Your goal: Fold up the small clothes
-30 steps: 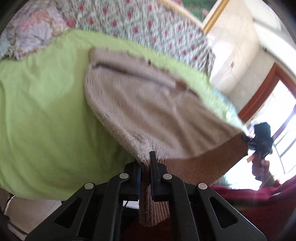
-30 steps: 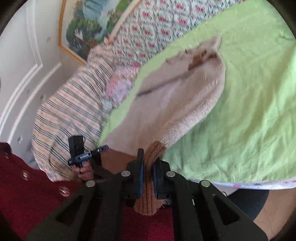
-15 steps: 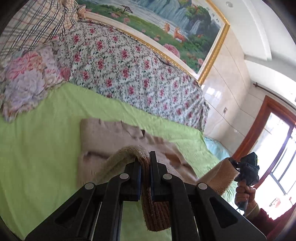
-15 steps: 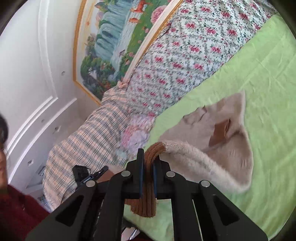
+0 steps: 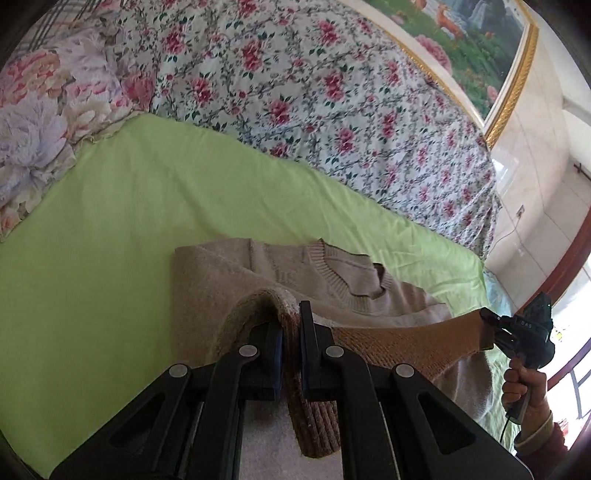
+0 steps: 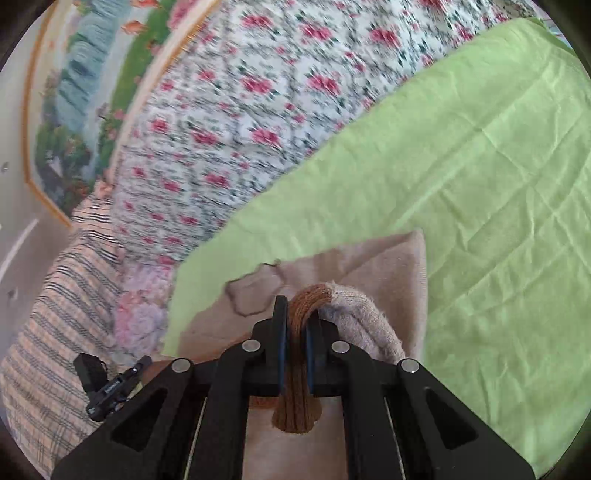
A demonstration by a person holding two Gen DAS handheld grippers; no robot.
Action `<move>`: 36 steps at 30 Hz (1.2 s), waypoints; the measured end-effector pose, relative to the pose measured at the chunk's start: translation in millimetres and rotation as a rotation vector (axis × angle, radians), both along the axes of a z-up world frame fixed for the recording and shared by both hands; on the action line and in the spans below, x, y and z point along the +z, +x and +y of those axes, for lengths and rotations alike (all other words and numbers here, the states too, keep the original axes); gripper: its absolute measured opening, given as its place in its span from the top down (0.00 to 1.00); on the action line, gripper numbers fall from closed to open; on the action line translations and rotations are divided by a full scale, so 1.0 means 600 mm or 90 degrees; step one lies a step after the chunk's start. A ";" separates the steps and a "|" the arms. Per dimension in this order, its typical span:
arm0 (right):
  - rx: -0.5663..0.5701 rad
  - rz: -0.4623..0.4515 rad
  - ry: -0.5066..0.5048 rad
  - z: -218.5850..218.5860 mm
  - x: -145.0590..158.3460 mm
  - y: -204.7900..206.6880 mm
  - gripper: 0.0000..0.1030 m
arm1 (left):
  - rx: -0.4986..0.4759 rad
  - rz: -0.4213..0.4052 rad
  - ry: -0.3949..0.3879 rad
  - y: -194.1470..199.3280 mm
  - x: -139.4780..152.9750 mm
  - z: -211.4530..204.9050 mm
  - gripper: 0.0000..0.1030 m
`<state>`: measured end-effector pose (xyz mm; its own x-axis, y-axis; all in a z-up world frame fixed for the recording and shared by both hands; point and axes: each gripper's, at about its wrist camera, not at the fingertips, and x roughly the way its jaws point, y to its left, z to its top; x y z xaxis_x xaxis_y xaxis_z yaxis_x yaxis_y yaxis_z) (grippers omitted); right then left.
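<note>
A small beige knitted sweater [image 5: 221, 280] with a brown ribbed hem lies on a light green sheet [image 5: 110, 221], its neckline [image 5: 347, 273] toward the flowered quilt. My left gripper [image 5: 290, 325] is shut on one corner of the brown hem, lifted over the sweater's body. The hem band [image 5: 406, 339] stretches taut to my right gripper [image 5: 491, 328], seen at the right in a person's hand. In the right wrist view my right gripper [image 6: 295, 321] is shut on the other brown hem corner [image 6: 295, 406], above the sweater [image 6: 388, 266]. My left gripper [image 6: 110, 384] shows at lower left.
A flowered quilt [image 5: 332, 92] lies behind the green sheet, with a pink flowered pillow [image 5: 44, 122] at the left. A striped blanket [image 6: 48, 350] hangs beside the bed. A framed landscape painting [image 5: 472, 33] is on the wall. A window [image 5: 576, 325] is at the far right.
Both grippers carried the brown hem forward across the bed, from the near edge up over the sweater toward its neckline. The lower half now arches over the upper half.
</note>
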<state>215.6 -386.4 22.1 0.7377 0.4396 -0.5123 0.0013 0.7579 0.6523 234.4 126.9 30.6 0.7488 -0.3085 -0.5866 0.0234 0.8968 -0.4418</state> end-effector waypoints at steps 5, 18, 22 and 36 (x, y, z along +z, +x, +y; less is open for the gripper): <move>-0.005 0.076 -0.030 0.001 -0.053 0.042 0.90 | 0.014 0.053 -0.007 0.044 -0.056 0.010 0.90; 0.272 0.016 -0.131 0.167 -0.015 -0.078 0.72 | -0.177 0.075 -0.016 -0.076 -0.054 -0.146 0.58; 0.279 0.080 -0.253 0.195 -0.044 -0.027 0.72 | -0.184 0.110 0.039 -0.021 -0.075 -0.170 0.63; -0.002 0.060 -0.146 0.048 -0.021 -0.020 0.72 | 0.046 0.097 0.014 0.049 -0.036 0.002 0.60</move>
<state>203.3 -357.7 9.6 0.6832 0.3013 -0.6652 0.0575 0.8859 0.4604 264.0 127.9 8.8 0.6701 -0.2429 -0.7014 -0.1077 0.9031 -0.4157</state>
